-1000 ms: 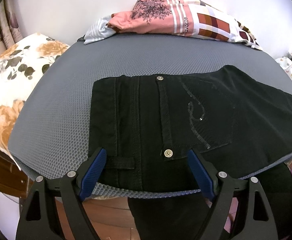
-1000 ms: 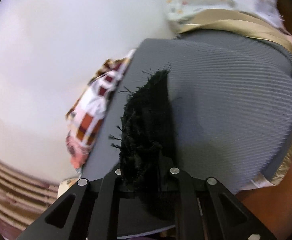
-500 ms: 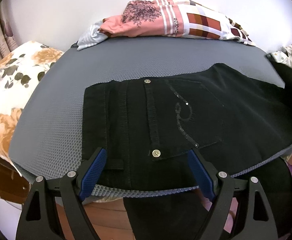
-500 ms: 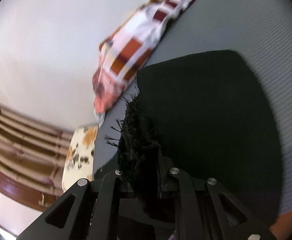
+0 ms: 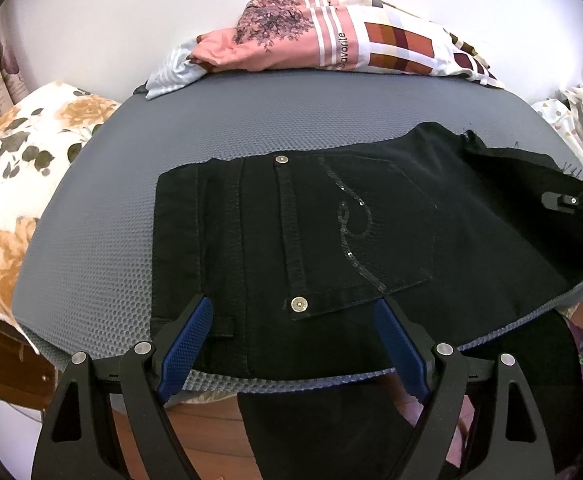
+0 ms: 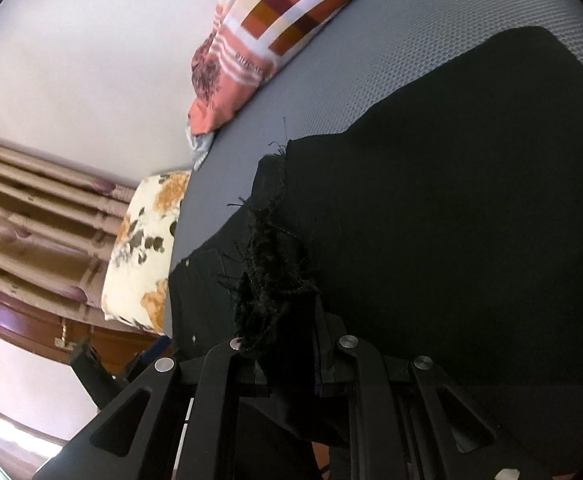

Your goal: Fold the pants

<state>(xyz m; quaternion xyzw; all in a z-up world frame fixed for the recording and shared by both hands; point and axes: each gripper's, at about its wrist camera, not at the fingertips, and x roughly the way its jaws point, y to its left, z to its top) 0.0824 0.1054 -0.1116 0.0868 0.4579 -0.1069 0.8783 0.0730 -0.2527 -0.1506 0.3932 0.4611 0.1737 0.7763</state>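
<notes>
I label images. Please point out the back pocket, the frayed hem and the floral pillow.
back pocket point(image 5: 375, 240), left wrist view, sequin swirl.
frayed hem point(image 6: 269, 280), right wrist view, loose threads.
floral pillow point(image 5: 19, 160), left wrist view, top face.

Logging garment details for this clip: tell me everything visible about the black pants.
The black pants look like denim, lying flat, back up, on the grey mat, with a sequinned pocket and metal rivets. One frayed leg end is clamped in the right gripper and held above the seat. Part hangs over the mat's near edge.

Black pants point(image 5: 331, 248) flat, frayed hem folded over
</notes>
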